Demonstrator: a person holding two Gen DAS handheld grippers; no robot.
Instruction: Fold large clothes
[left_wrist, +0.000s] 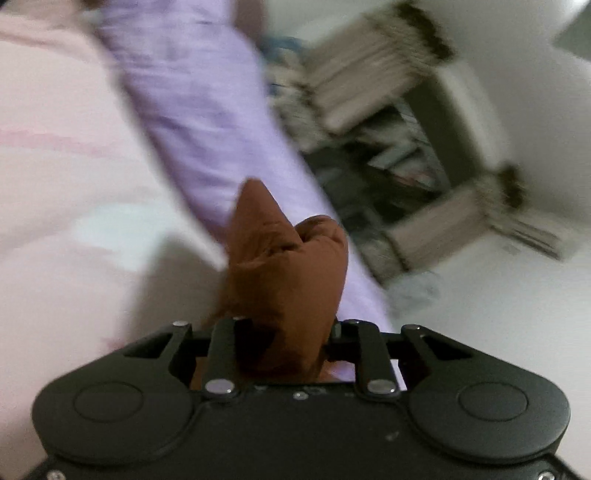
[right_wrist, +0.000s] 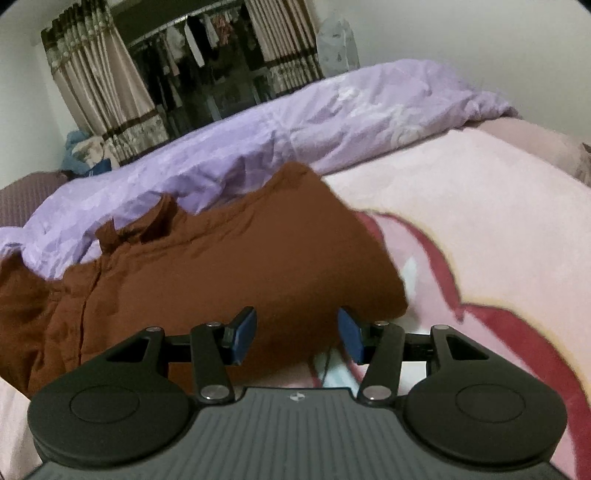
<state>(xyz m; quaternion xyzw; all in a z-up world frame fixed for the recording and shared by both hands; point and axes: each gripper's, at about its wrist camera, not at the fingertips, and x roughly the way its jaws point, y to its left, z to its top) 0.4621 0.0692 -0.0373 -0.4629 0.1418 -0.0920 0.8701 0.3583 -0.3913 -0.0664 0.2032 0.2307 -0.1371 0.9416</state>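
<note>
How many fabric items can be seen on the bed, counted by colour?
Brown: 1, the brown shirt, a bunch of it gripped by the left gripper
Purple: 1, the purple duvet
Pink: 1, the pink blanket
Total: 3

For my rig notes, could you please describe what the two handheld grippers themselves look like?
Both are matte black, with two round discs at the base and silver-riveted linkage bars. The right gripper has blue pads on its fingers and a ribbed grey body. The left gripper's pads are hidden by cloth.
</note>
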